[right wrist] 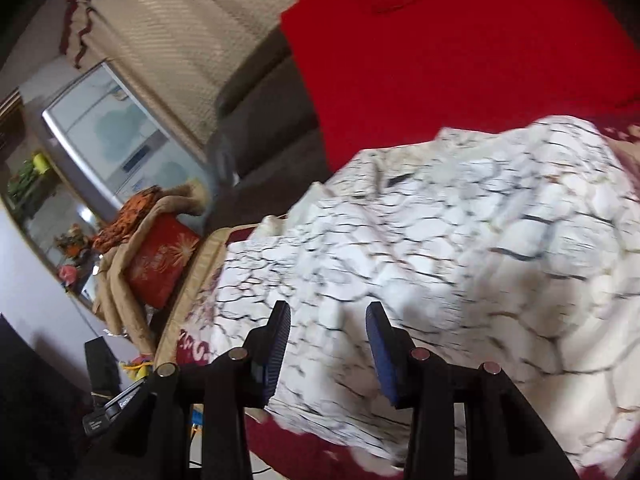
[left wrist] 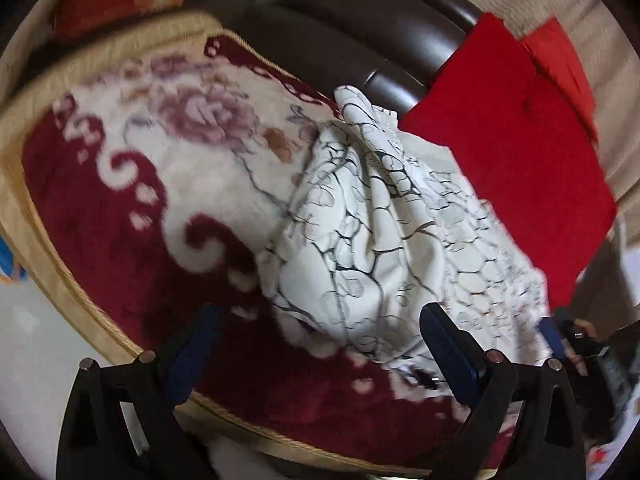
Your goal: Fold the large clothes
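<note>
A large white garment with a black crackle print [left wrist: 384, 232] lies bunched on a red and cream floral blanket [left wrist: 120, 216]. My left gripper [left wrist: 320, 320] is open wide, its blue pads either side of the garment's near edge, holding nothing. In the right wrist view the same garment [right wrist: 460, 248] fills the lower right. My right gripper [right wrist: 328, 316] is open just above the cloth, nothing between its pads. The right gripper [left wrist: 560, 340] also shows at the garment's right edge in the left wrist view.
A red cushion [left wrist: 512, 168] lies right of the garment against a dark sofa back [left wrist: 340, 32]. A beige curtain [right wrist: 168, 32], a window [right wrist: 120, 132] and a red box under a tan cloth [right wrist: 160, 264] are on the left. The blanket's tan border [left wrist: 80, 280] marks its edge.
</note>
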